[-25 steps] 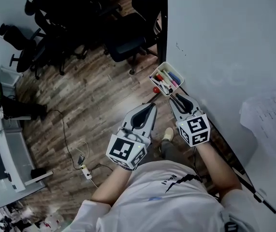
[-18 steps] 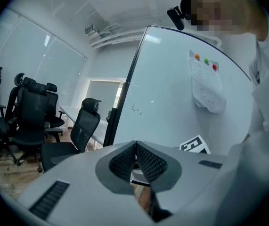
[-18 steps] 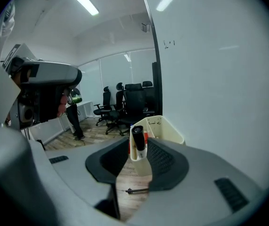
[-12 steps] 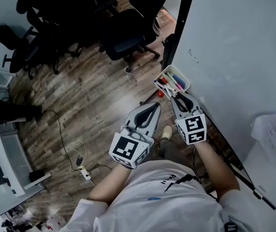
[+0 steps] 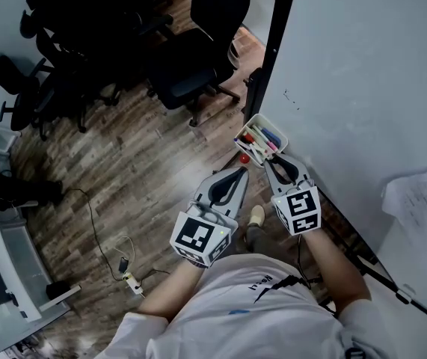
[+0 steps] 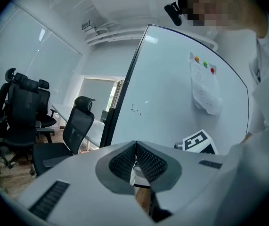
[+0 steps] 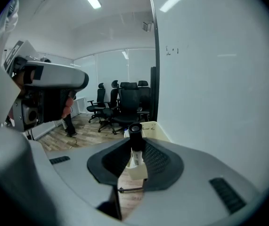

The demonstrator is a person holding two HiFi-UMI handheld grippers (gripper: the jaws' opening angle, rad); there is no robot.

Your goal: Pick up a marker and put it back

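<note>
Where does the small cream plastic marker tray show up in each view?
Head view: the small cream plastic marker tray sits mid-frame, below the whiteboard's black metal frame edge, ahead of the right tool.
Left gripper view: not clearly in it.
Right gripper view: centre, behind the black-capped marker held in that tool.
Shared landmark: that black frame edge, in all three.

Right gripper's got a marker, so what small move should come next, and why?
Probably ease the right gripper forward over the tray, then open it. Its jaws are shut on the black-capped marker, and the tray sits just beyond the tips with other markers in it.
</note>
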